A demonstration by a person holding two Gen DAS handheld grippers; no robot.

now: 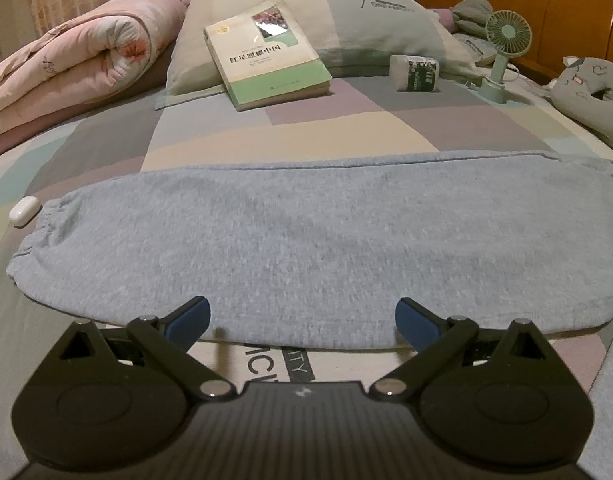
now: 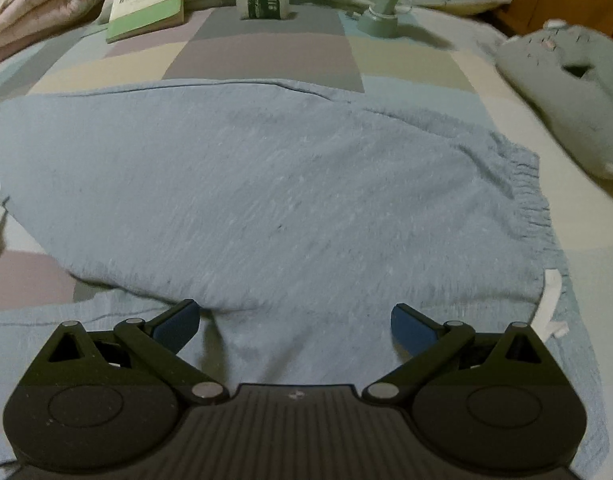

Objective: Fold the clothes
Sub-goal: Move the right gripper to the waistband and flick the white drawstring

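Light blue pants (image 1: 306,240) lie flat across the patchwork bed sheet (image 1: 326,136), one leg folded over the other, elastic cuff at the left. In the right wrist view the same pants (image 2: 286,200) show their gathered waistband (image 2: 526,208) and a white drawstring (image 2: 548,300) at the right. My left gripper (image 1: 304,320) hovers open at the near edge of the fabric, nothing between its blue pads. My right gripper (image 2: 294,322) is open too, low over the lower layer of the pants near the crotch fold, holding nothing.
Beyond the pants lie a green book (image 1: 266,52) on a pillow (image 1: 346,12), a tissue pack (image 1: 414,73), a small green fan (image 1: 502,48), a rolled pink quilt (image 1: 74,64), a grey plush pillow (image 1: 586,96), and a white earbud case (image 1: 24,210). A person sits behind the pillow.
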